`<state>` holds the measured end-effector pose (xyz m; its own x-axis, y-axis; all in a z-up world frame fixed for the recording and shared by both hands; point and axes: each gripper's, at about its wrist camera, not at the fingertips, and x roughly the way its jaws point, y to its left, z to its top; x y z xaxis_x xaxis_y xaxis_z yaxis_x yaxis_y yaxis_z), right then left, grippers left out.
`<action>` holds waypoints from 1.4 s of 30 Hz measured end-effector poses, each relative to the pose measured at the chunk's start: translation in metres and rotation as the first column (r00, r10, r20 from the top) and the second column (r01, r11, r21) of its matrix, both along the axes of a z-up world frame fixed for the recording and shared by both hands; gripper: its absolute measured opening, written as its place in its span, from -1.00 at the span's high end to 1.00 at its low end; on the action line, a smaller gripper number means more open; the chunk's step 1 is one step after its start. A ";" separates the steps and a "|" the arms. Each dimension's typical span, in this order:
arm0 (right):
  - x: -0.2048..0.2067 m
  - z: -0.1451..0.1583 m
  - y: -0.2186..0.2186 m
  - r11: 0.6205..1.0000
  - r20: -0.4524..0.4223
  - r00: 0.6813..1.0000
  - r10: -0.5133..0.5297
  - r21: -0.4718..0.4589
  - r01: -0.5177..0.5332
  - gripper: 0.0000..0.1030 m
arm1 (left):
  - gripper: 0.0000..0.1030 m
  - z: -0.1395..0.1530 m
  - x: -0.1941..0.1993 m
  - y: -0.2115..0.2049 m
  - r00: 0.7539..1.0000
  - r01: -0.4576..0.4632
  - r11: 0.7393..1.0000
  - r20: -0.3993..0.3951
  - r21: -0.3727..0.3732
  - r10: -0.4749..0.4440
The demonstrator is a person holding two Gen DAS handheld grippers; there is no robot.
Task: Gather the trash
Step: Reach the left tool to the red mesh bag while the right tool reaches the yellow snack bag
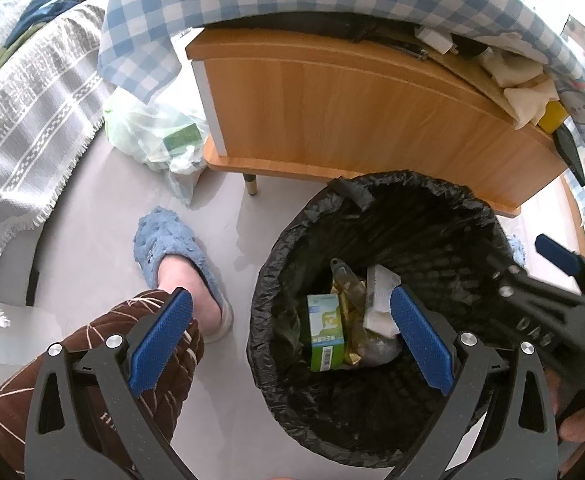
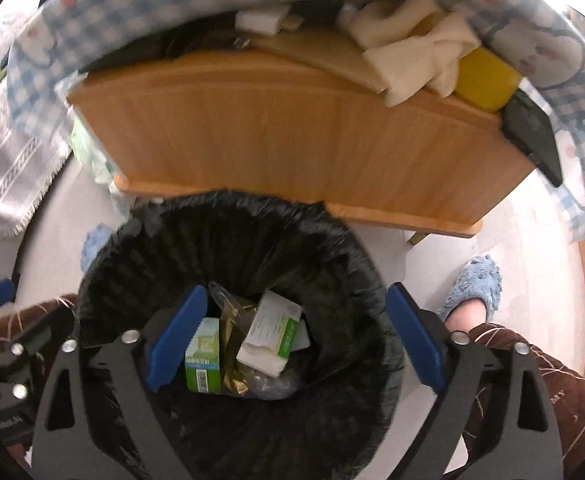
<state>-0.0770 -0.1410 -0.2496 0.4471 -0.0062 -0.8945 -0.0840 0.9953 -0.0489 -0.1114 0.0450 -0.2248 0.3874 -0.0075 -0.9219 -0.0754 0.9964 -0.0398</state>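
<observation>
The trash [image 2: 248, 344], a green box, gold wrapper and white carton, lies at the bottom of the bin [image 2: 140, 240]. The bin's far rim nearly meets the wooden bench [image 2: 292, 140]; bare floor [image 1: 104, 220] lies beside the bin. The right claw [image 2: 292, 344] hangs above the bin, spread wide and empty. The left claw [image 1: 292, 344] straddles the bin's rim, also spread and empty.

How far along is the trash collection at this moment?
Done: the bin already holds a green box, gold wrappers and a white carton. In hand: nothing; the right gripper is open over the bin and the left gripper is open and empty. Possibly left: crumpled tissues lie on the nightstand, and a plastic bag sits on the floor.
</observation>
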 end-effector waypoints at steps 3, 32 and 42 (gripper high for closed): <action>0.002 0.020 -0.007 1.000 0.042 0.999 -0.013 -0.008 0.013 -0.85 | -0.89 0.008 0.000 -0.003 1.000 0.005 1.000 0.017 -0.003 -0.005; 0.012 0.191 -0.075 0.999 0.305 0.952 -0.027 -0.032 0.038 -0.86 | -0.89 0.138 0.026 -0.041 0.985 0.067 0.996 0.162 -0.056 -0.057; 0.040 0.206 -0.085 0.999 0.324 0.946 -0.024 -0.028 0.035 -0.85 | -0.89 0.153 0.057 -0.045 0.985 0.049 0.998 0.168 -0.040 -0.042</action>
